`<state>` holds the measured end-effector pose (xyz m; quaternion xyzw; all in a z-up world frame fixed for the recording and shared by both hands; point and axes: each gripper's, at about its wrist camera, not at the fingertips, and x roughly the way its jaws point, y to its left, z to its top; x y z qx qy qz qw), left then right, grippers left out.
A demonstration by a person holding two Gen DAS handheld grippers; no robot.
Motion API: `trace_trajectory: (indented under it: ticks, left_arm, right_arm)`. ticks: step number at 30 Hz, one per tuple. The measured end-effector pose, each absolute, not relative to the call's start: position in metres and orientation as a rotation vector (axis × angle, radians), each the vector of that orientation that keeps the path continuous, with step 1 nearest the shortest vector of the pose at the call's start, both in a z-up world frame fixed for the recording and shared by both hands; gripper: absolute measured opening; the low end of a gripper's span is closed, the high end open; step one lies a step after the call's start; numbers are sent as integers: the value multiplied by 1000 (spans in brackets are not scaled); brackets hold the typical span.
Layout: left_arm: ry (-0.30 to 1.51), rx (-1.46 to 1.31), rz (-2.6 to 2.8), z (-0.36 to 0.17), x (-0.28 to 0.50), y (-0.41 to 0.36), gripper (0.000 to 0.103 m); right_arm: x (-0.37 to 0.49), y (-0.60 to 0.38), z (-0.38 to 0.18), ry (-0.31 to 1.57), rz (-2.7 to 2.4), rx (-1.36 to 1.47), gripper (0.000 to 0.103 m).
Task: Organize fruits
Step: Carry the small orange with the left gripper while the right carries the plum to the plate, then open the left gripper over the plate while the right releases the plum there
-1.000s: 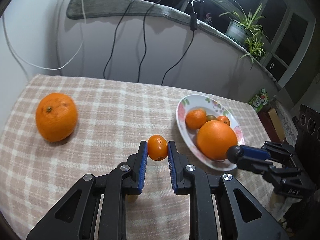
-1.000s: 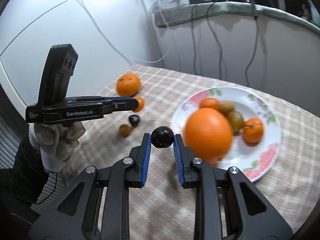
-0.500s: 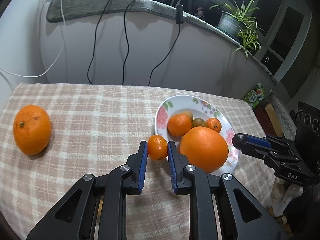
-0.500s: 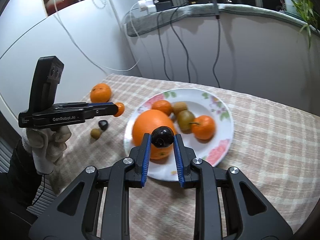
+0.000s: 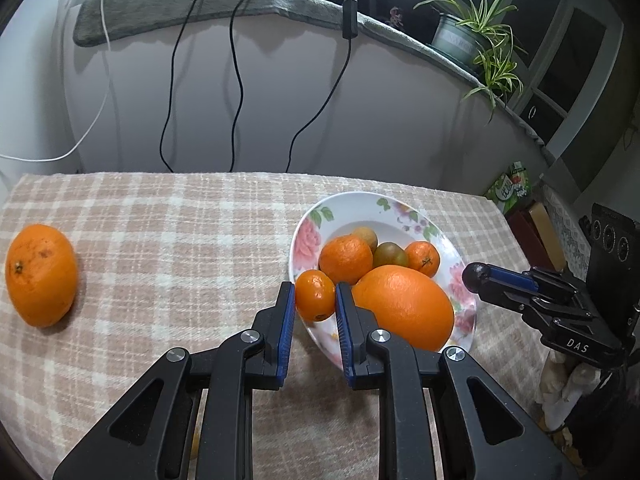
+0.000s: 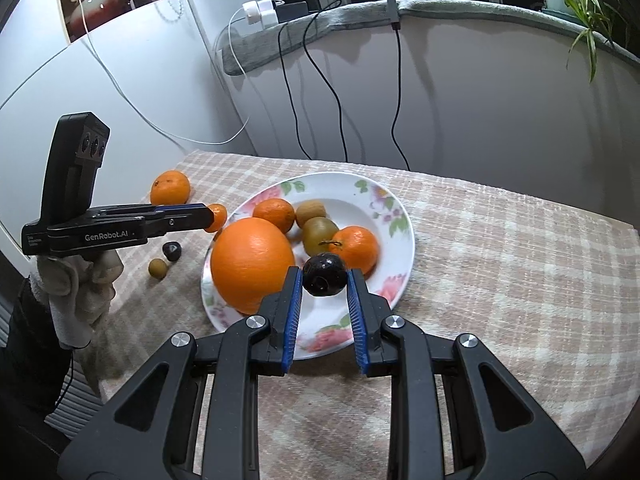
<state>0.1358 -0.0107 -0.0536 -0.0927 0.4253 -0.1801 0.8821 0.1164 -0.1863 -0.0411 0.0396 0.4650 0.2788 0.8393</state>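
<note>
Inventory from my remote station:

- Left gripper (image 5: 315, 306): my fingers pinch a small mandarin (image 5: 315, 296), lower centre of the left view, at the near-left rim of the floral plate (image 5: 404, 210).
- Right gripper (image 6: 323, 280): my fingers pinch a dark plum (image 6: 324, 275), centre frame, over the plate's near part.
- On plate: big orange (image 6: 252, 263), two mandarins, two greenish-brown fruits.
- On checked tablecloth (image 5: 168, 240): one loose orange (image 5: 40, 275), far left; a small dark fruit (image 6: 172, 250) and a small green fruit (image 6: 157, 268), left of the plate in the right view.

large orange (image 6: 252, 263) crowding plate's (image 6: 404, 240) left half, bare near rim, open cloth (image 6: 500, 264) right
</note>
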Motion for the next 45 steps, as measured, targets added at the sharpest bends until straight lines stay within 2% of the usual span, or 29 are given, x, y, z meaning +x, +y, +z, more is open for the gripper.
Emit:
trace_trajectory:
  ticks: [22,23,24,25,27,28,29,31,33,35,38,41,45]
  left_arm:
    - [898,-191,-384,-56,143,-17,20]
    - [897,-192,-383,-56,143,-17,21]
    - [896,-194,-384,-55,143,-17,23]
    - [895,-197,-386,-55,142,-17,32]
    - [888,-198,-392,-53,141,-17,39]
    - [887,-198,-393,-53,141,-17,43]
    - [885,-197,-391,-52,141,-18,53]
    - [879,-200,-390,-52,140,-18,63]
    - [875,-202,-389,-50,139,-18,65]
    - [875,-201,-379,-50,139,-18,71]
    - [870,-196,-376,-48,137,-17,71]
    - [867,-186,-371,-47,135,-17,72]
    - [862,-177,-364,-45,133,-17,73]
  right_arm:
    - [124,-184,-49,997,586,78,25]
    - [124,-184,-49,1001,583,76,27]
    - [124,-185,-50,1003,581,78,38]
    - [124,-185,-49,1001,576,83,53]
    - [122,-187,-47,986,569,88,64]
    - [122,-187,-46,981,570,90,66]
    - [121,-187,-44,978,573,91,66]
    - [121,-186,-43,975,575,87,76]
    - [120,-185,-41,969,578,80,81]
    - [119,-183,-40,966,584,70,81]
    - [117,-178,-40,974,591,49,82]
    - [115,-175,-40,973,595,37,91]
    - [115,-175,-36,968,595,42,92]
